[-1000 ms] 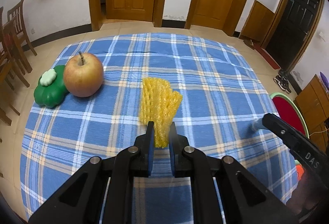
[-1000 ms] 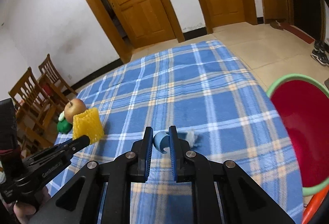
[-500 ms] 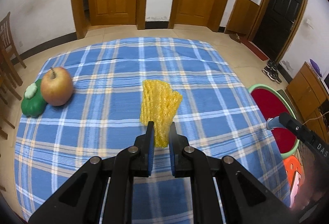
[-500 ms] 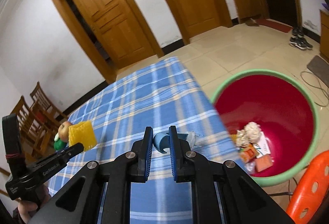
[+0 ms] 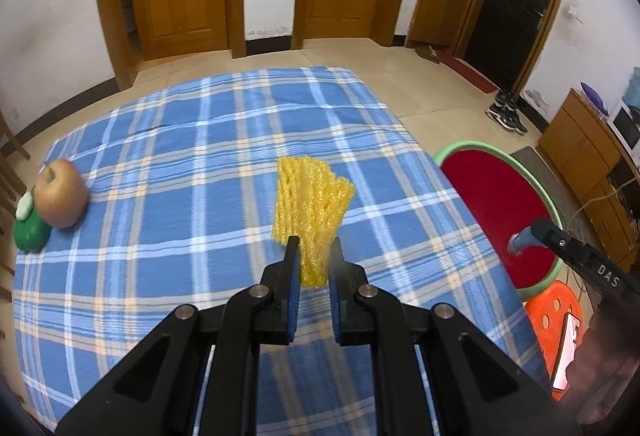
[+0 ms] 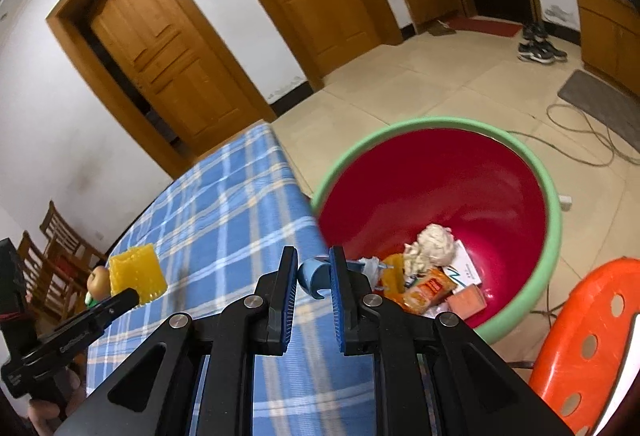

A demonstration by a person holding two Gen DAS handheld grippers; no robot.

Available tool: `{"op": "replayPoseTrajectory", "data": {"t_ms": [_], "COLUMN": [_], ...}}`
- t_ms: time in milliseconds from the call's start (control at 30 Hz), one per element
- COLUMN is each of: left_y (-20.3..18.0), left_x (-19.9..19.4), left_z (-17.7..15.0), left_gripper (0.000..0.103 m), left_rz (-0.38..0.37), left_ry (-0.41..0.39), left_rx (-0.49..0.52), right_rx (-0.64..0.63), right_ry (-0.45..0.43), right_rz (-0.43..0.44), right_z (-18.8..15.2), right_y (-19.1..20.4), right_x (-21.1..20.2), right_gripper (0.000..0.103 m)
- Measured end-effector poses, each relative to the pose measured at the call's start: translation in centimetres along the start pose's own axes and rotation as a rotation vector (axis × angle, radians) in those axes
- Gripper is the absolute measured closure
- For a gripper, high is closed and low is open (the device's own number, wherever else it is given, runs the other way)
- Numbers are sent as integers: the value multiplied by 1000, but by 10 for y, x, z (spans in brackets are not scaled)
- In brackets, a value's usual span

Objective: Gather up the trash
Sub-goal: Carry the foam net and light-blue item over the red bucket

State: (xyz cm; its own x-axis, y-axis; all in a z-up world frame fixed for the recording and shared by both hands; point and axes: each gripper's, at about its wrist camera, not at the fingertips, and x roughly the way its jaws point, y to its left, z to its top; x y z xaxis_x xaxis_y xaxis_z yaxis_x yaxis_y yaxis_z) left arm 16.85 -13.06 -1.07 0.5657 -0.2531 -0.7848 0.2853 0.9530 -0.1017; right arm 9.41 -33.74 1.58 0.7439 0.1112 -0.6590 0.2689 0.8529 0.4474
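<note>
- My left gripper (image 5: 314,260) pinches one yellow foam net (image 5: 312,204) between nearly closed jaws, above the checked tabletop (image 5: 192,156).
- My right gripper (image 6: 314,276) has one blue curved scrap (image 6: 314,278) between its jaws, which are just starting to part; it sits at the tabletop's edge, beside the bin.
- One red bin with a green rim (image 6: 552,204) stands on the floor next to the tabletop, with several wrappers and one crumpled white wad (image 6: 434,246) inside.
- One apple (image 5: 60,198) and one green toy (image 5: 28,232) touch at the far left of the tabletop.
- One orange stool (image 6: 592,336) stands by the bin.
</note>
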Motion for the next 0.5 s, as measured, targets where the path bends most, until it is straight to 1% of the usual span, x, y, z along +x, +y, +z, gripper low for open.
{"op": "replayPoseTrajectory", "data": {"t_ms": [133, 233, 500], "left_y": [-15, -28, -67], "left_x": [3, 7, 16], "left_z": [4, 6, 10], "left_gripper": [92, 92, 92], "left_rz": [-16, -30, -78], "left_ry": [4, 9, 16], "left_rx": [25, 46, 115], "right_rx": [20, 31, 37], "right_ry": [4, 3, -26], "right_rz": [-13, -15, -52], "right_z": [0, 1, 3], "right_y": [-11, -19, -33], "right_x": [-1, -4, -15], "right_gripper": [85, 82, 81]}}
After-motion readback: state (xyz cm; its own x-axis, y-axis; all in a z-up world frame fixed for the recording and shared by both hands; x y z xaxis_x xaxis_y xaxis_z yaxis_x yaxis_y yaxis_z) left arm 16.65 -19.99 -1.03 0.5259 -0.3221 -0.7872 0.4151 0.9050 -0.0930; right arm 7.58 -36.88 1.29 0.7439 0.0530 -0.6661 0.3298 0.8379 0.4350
